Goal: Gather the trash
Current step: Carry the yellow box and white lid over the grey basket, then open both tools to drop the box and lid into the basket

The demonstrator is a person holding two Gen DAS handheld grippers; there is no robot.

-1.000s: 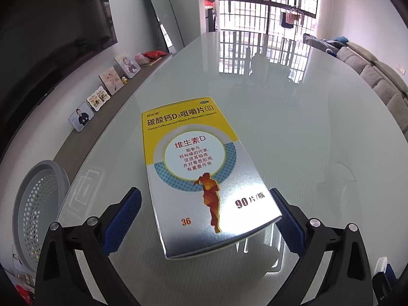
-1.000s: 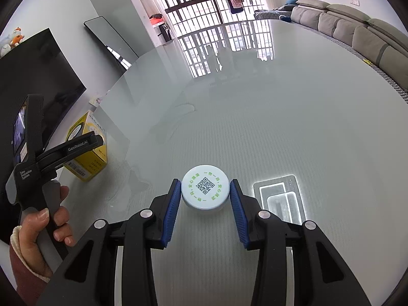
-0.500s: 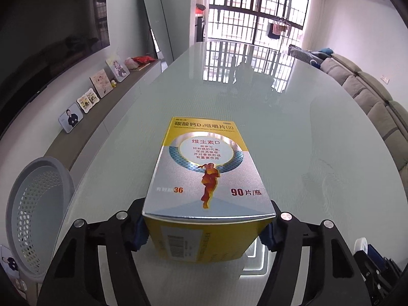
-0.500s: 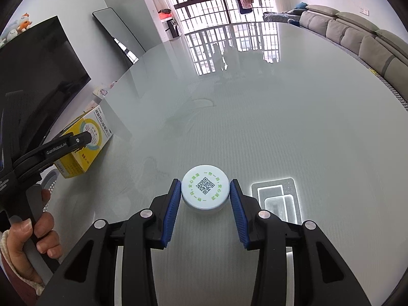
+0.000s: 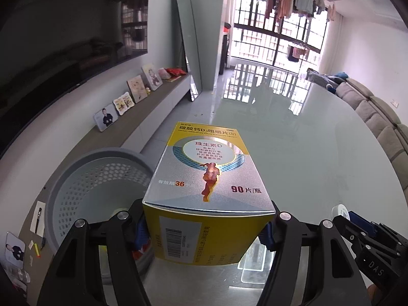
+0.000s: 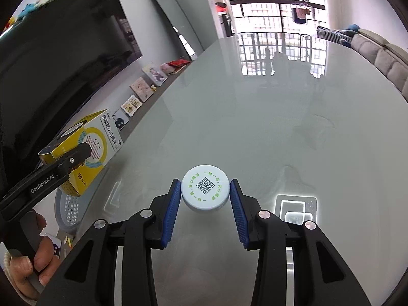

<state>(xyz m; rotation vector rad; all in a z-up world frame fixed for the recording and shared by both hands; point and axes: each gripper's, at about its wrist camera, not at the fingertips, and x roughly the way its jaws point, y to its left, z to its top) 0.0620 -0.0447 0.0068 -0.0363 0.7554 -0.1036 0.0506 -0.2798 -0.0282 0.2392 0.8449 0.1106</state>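
My left gripper (image 5: 206, 232) is shut on a yellow and silver medicine box (image 5: 206, 178) and holds it in the air at the table's left edge, partly over a grey perforated basket (image 5: 84, 186) on the floor. The box (image 6: 86, 150) and the basket (image 6: 68, 209) also show in the right wrist view. My right gripper (image 6: 205, 199) is shut on a white round cap with a QR code (image 6: 205, 187), held just above the glass table (image 6: 280, 117).
A low grey shelf (image 5: 142, 117) with several picture frames runs along the left wall under a dark TV (image 6: 58, 58). A grey sofa (image 5: 377, 117) stands at the right. A mirror (image 5: 187, 40) leans by the window.
My left gripper closed on the medicine box, lifted it off the table and carried it left over the basket. My right gripper lifted the cap slightly and swung left.
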